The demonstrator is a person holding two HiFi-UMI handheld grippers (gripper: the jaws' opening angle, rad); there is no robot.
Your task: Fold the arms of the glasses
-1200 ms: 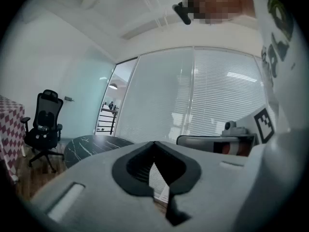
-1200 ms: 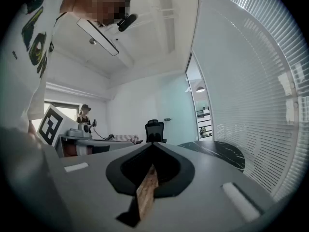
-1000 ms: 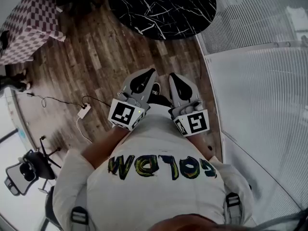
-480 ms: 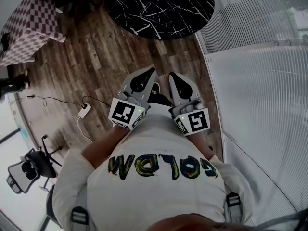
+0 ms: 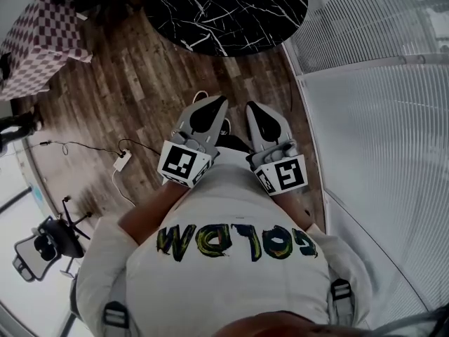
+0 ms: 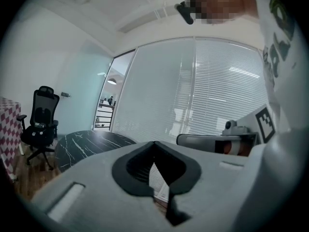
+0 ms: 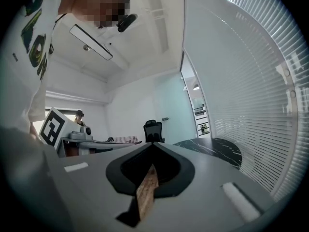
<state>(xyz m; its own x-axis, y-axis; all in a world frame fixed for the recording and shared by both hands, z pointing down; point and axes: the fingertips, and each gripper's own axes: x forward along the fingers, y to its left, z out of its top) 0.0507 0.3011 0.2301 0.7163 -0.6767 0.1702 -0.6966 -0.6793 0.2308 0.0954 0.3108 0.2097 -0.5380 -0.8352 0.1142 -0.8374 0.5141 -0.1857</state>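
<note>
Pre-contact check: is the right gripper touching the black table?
Apart. The head view shows bare wood floor between the right gripper and the black table.

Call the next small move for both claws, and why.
Probably bring both claws forward to the black marble table before anything else. The left claw and right claw are both shut with nothing between the jaws. They are held side by side over the wood floor, short of the table. No glasses show in any view, so there is nothing to grip yet.
</note>
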